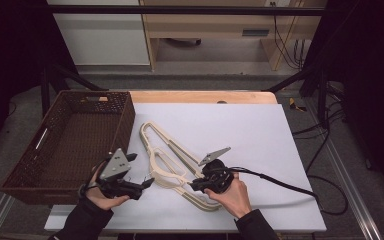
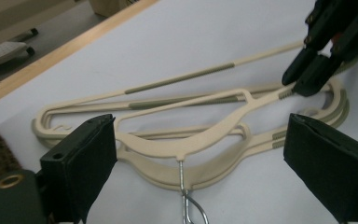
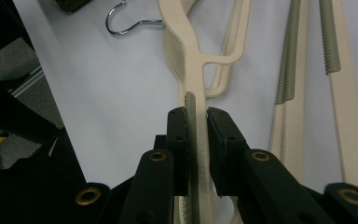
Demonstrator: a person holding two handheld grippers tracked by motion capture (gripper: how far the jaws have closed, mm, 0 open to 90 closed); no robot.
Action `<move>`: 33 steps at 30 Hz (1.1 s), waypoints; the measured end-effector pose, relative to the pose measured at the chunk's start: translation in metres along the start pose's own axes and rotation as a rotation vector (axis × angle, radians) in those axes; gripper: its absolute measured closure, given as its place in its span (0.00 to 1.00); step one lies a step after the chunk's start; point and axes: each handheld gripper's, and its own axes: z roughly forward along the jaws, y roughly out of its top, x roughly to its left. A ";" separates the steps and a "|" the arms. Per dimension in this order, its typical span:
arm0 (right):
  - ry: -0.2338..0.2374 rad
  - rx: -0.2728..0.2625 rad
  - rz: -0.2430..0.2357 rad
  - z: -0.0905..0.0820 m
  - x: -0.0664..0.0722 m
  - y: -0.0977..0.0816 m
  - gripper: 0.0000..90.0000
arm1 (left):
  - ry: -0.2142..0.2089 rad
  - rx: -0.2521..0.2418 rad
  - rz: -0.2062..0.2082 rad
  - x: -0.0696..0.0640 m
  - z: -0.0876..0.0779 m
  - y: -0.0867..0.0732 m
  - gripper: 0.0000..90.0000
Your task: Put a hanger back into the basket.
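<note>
Hanger (image 1: 167,172) lies diagonally, hook (image 2: 189,200) toward basket (image 1: 65,150).

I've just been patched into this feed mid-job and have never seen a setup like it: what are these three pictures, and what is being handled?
No robot arm here: a person holds a two-jaw tool in each hand. The high view looks down on the table from above. The other two pictures come from cameras riding on the tools, looking along their black jaws.

On the white table top lies a pile of cream plastic hangers, with a brown wicker basket at its left edge.

The right gripper is shut on the top hanger, pinching one shoulder arm at its ribbed grey strip. The left gripper is open, its pads either side of that hanger's metal hook, not touching it.
</note>
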 end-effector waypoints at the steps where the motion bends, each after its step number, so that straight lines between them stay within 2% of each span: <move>1: 0.001 -0.009 0.008 -0.001 0.000 0.000 0.88 | -0.020 0.032 0.027 -0.005 0.011 0.002 0.11; 2: 0.001 -0.009 0.008 -0.001 0.000 0.000 0.88 | -0.020 0.032 0.027 -0.005 0.011 0.002 0.11; 4: 0.003 -0.010 0.004 -0.003 0.000 0.001 0.88 | -0.029 0.054 0.044 -0.009 0.020 0.003 0.13; 5: 0.004 -0.010 0.005 -0.004 0.000 0.001 0.88 | -0.045 0.082 0.068 -0.012 0.028 0.005 0.14; 6: 0.004 -0.009 0.006 -0.004 0.000 0.001 0.88 | -0.045 0.082 0.068 -0.012 0.028 0.005 0.16; 7: 0.005 -0.007 0.005 -0.005 0.000 0.001 0.88 | -0.052 0.110 0.103 -0.015 0.035 0.005 0.17; 8: 0.005 -0.007 0.005 -0.005 0.000 0.001 0.88 | -0.052 0.110 0.103 -0.015 0.035 0.005 0.19; 9: 0.010 -0.008 0.007 -0.005 0.001 0.001 0.88 | -0.054 0.144 0.134 -0.018 0.043 0.005 0.20; 10: 0.010 -0.008 0.007 -0.005 0.001 0.001 0.88 | -0.054 0.144 0.134 -0.018 0.043 0.005 0.22; 11: 0.014 -0.010 0.006 -0.006 0.001 0.002 0.88 | -0.049 0.174 0.164 -0.020 0.051 0.004 0.23; 12: 0.017 -0.010 0.004 -0.007 0.000 0.002 0.88 | -0.049 0.174 0.164 -0.020 0.051 0.004 0.25; 13: 0.015 -0.013 0.008 -0.007 0.001 0.002 0.88 | -0.052 0.200 0.204 -0.023 0.061 0.003 0.27; 14: 0.015 -0.013 0.008 -0.007 0.001 0.002 0.88 | -0.052 0.200 0.204 -0.023 0.061 0.003 0.29; 15: 0.019 -0.015 0.002 -0.008 0.000 0.002 0.88 | -0.045 0.228 0.244 -0.025 0.069 0.003 0.31; 16: 0.019 -0.015 0.002 -0.008 0.000 0.002 0.88 | -0.045 0.228 0.244 -0.025 0.069 0.003 0.33; 17: 0.019 -0.015 0.009 -0.009 0.001 0.002 0.88 | -0.036 0.245 0.272 -0.027 0.074 0.002 0.34; 18: 0.019 -0.015 0.009 -0.009 0.001 0.002 0.88 | -0.036 0.245 0.272 -0.027 0.074 0.002 0.36; 23: 0.025 -0.013 0.003 -0.010 0.001 0.003 0.88 | -0.003 0.259 0.345 -0.032 0.079 0.001 0.46; 29: 0.027 -0.009 0.006 -0.010 0.001 0.003 0.88 | 0.036 0.254 0.373 -0.033 0.082 0.000 0.57; 33: 0.032 -0.012 0.006 -0.010 0.001 0.003 0.88 | 0.043 0.248 0.378 -0.032 0.081 -0.001 0.65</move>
